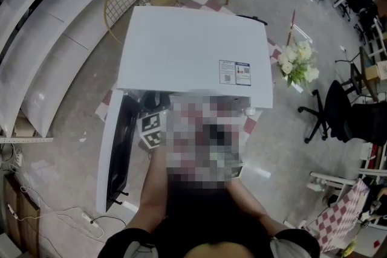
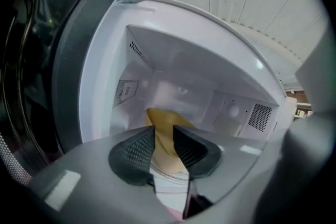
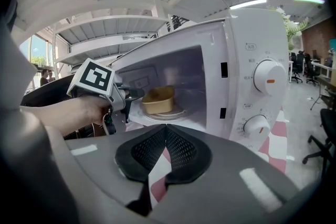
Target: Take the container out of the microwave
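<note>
Container (image 3: 158, 99): a yellow tub standing on the glass turntable (image 3: 177, 112) inside the microwave (image 3: 247, 76), towards the left of the cavity. Nearest in the right gripper view, the right gripper (image 3: 166, 131) has its jaws closed tip to tip with nothing between them, over a red-and-white checked cloth (image 3: 157, 178). Beyond it, a hand (image 3: 79, 113) holds the left gripper (image 2: 164, 131) at the mouth of the cavity. Its jaws stand apart and its pads touch nothing, with the container visible through the gap farther in. The door (image 1: 118, 148) is swung open to the left. Two dials (image 3: 268, 77) sit on the front panel. Farthest back, flowers (image 1: 299, 63) and an office chair (image 1: 332, 109) stand on the floor.
</note>
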Demonstrator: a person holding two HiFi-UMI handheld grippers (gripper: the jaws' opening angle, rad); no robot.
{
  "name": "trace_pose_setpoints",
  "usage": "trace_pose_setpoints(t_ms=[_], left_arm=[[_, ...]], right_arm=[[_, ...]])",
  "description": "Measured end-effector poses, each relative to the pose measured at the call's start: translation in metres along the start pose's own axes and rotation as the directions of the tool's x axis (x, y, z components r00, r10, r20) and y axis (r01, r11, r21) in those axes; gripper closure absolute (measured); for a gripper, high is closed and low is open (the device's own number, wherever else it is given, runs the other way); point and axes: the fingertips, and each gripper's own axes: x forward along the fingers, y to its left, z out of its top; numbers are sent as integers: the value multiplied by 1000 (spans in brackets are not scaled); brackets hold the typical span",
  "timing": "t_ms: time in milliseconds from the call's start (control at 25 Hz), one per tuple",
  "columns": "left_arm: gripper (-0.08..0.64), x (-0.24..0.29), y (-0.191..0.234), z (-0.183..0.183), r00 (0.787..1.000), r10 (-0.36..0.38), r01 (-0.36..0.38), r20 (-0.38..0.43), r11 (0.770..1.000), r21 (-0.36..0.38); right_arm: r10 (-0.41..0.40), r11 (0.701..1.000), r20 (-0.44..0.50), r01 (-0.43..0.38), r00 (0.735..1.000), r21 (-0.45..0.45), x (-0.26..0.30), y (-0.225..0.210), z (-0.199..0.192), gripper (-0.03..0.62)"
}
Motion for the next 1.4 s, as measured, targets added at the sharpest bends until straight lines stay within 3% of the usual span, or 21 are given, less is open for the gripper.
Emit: trace_pose_setpoints(t_ms=[920, 1240, 1400], left_arm=[[434, 16, 4, -14, 998, -7, 6, -59, 1000, -20], [470, 18, 3, -14, 998, -17, 14, -54, 998, -61], [525, 19, 2, -14, 998, -16, 13, -59, 998, -55]], right_arm=[[-24, 1000, -10, 24, 1000, 13, 5, -10, -3, 592], [-32, 999, -9, 32, 999, 15, 1, -11, -5, 591], [-37, 999, -6, 38, 999, 16, 0, -12, -5, 591]])
